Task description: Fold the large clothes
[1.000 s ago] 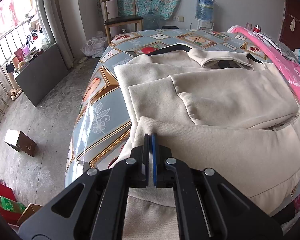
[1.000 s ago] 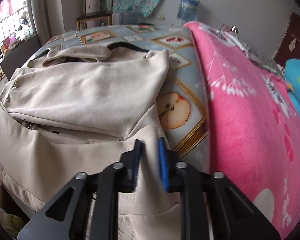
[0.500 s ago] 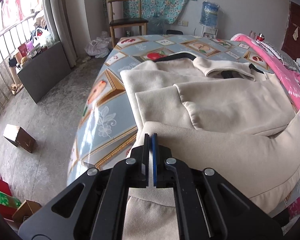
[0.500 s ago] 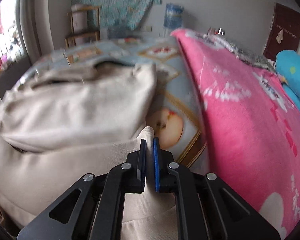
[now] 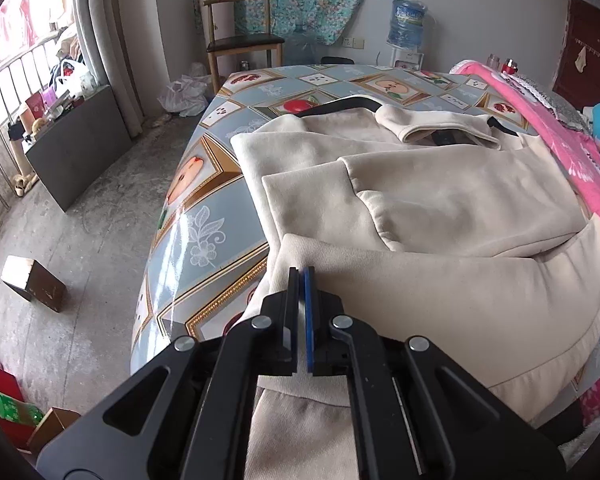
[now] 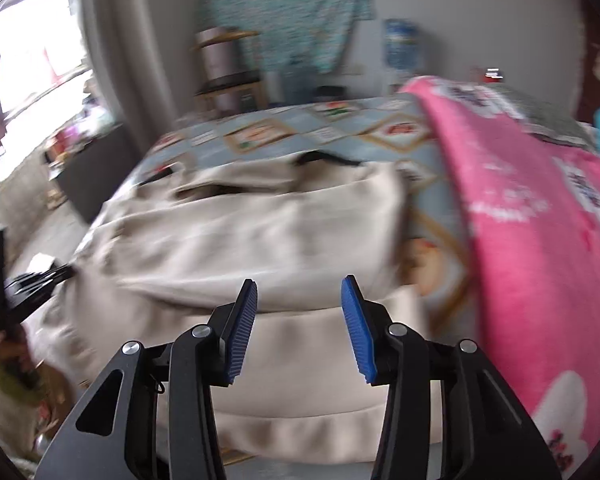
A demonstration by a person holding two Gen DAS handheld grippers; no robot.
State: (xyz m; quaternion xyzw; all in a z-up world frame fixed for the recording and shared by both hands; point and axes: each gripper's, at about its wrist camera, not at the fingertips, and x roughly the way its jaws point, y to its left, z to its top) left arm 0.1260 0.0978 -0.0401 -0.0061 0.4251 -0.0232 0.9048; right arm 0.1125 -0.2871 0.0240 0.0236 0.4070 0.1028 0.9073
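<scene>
beside the pink blanket (image 6: 540, 240), the left gripper (image 5: 302, 276) clamps the beige garment (image 5: 440, 200); the right gripper (image 6: 299, 292), jaws just opening, holds nothing.

The left gripper (image 5: 302, 276) is matte black plastic: two angular linkage arms with triangular cut-outs, joined by round silver screws (image 5: 263, 322) set in a row across the lower part of the frame. One inner pad is black, the other bright blue. The right gripper (image 6: 299, 292) has the same black arms and silver screws (image 6: 200, 331); its two pads (image 6: 242, 332) are blue and finely ribbed. At the left edge of the right view the other tool's black frame (image 6: 18, 286) is blurred.
</scene>
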